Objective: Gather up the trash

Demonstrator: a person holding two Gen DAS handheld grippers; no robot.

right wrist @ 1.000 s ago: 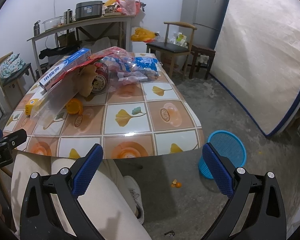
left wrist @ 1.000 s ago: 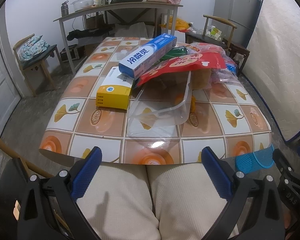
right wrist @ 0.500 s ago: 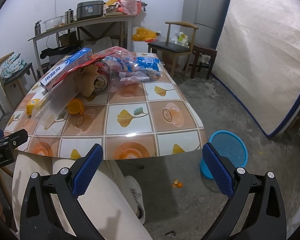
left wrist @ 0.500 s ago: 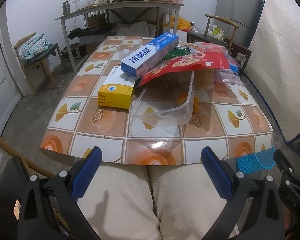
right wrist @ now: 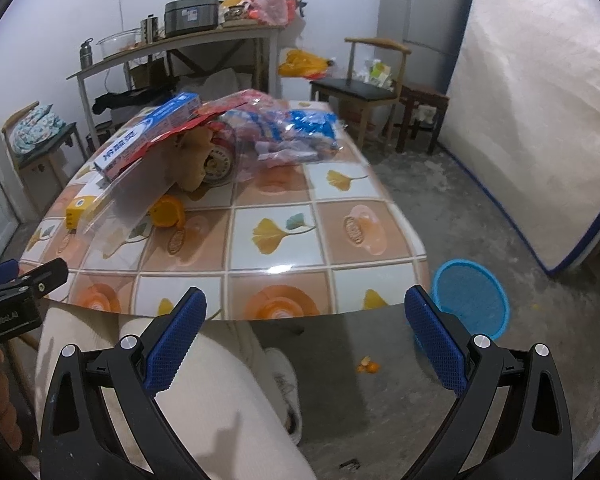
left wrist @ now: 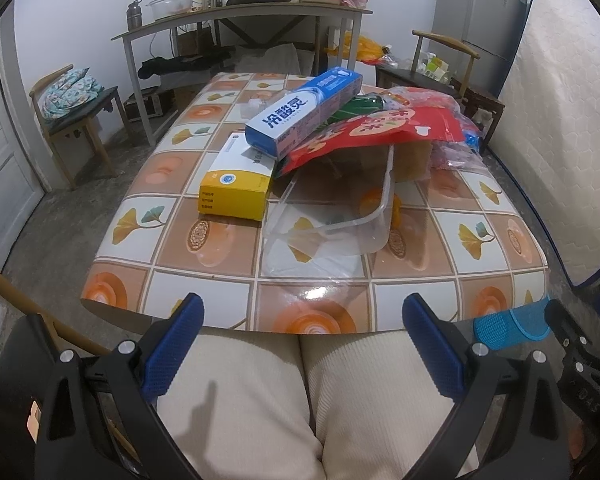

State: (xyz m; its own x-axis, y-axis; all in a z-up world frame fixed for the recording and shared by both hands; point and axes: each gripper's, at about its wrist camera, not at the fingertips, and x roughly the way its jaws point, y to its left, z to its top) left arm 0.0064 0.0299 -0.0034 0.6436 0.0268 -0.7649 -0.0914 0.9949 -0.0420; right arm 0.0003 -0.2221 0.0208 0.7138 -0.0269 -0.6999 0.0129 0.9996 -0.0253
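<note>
Table (left wrist: 228,248): 2 boxes, 1 clear tray (left wrist: 340,216), 1 red bag (left wrist: 376,132); both grippers' jaws spread, empty.

table (left wrist: 204,280) near edge: free | centre: trash pile (left wrist: 340,148) blocks

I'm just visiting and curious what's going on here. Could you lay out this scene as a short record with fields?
setting: tiled table in a cluttered room
person: seated at the table's near edge, pale trousers
left gripper: open, empty, held over the lap
right gripper: open, empty, held short of the table edge
trash on table: toothpaste box, yellow box, red bag, clear plastic container, orange lid, blue-printed plastic bags
bin: blue basket on the floor to the right of the table
progress: nothing picked up yet
</note>
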